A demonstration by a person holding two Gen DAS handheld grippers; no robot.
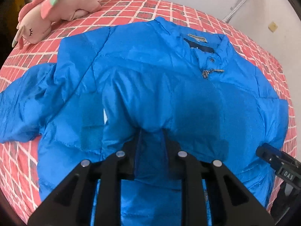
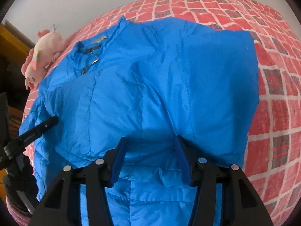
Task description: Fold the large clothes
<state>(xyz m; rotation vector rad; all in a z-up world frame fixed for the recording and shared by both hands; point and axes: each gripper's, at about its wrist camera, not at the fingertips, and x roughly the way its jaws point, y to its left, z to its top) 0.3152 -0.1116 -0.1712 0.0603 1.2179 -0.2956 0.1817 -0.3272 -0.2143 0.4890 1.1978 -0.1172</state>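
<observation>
Blue nylon fills the bottom of both views — a puffy jacket (image 1: pixel 150 79) spread on a red checked bedspread (image 1: pixel 22 160).

Nearest, in the left wrist view, the left gripper (image 1: pixel 150 131) sits low centre with its jaws close together and a ridge of the cloth bunched between them; whether the pads still press on it cannot be told, since the tips are buried in the fold. In the right wrist view the right gripper (image 2: pixel 149 141) stands about half open at lower centre, its blue pads (image 2: pixel 118 156) on either side of a seam, with cloth bulging between them but not squeezed.

Farther up lie the collar (image 1: pixel 216 43) and the zip pull (image 1: pixel 212 71), right of centre in the left view. One sleeve (image 1: pixel 24 101) trails to the left edge; the other side looks already turned over the body.

To do this fold well, I would lay the doubled part flat, let the puffed cloth settle before parting the jaws fully, then smooth outward so no air pocket lifts the edge.

At the far upper left rests a pink plush toy (image 1: pixel 56 9), clear of the jacket.
</observation>
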